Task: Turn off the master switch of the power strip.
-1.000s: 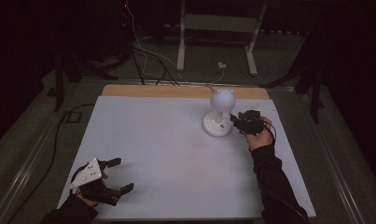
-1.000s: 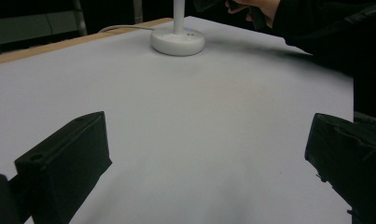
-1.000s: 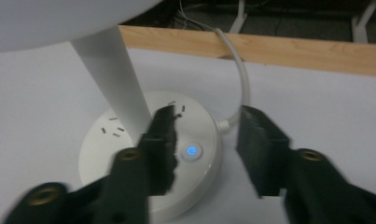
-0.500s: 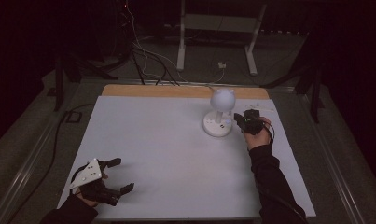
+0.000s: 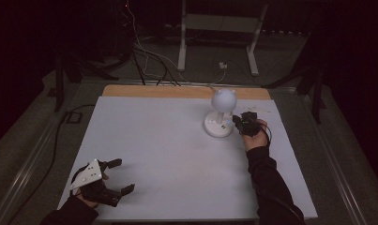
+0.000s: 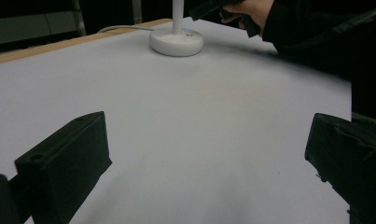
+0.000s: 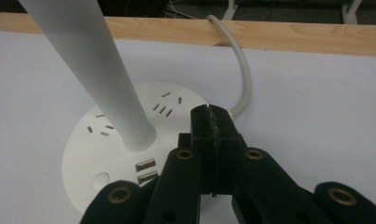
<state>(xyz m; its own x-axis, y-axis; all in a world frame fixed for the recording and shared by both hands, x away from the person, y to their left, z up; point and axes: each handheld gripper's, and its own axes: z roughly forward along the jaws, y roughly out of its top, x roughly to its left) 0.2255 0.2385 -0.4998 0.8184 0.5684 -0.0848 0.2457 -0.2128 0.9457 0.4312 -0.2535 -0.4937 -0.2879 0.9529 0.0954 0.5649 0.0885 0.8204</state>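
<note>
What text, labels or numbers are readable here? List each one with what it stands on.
None can be read.
The white lamp base bears socket slots, two USB ports and a round button, no lettering.
The grey plate on the left hand-held gripper bears holes only.
The table sheet is blank.

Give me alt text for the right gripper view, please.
The shut right claw hovers over the round base of a white lamp with sockets and USB ports. The lamp's stem rises left; its white cable runs over the wooden table edge.
</note>
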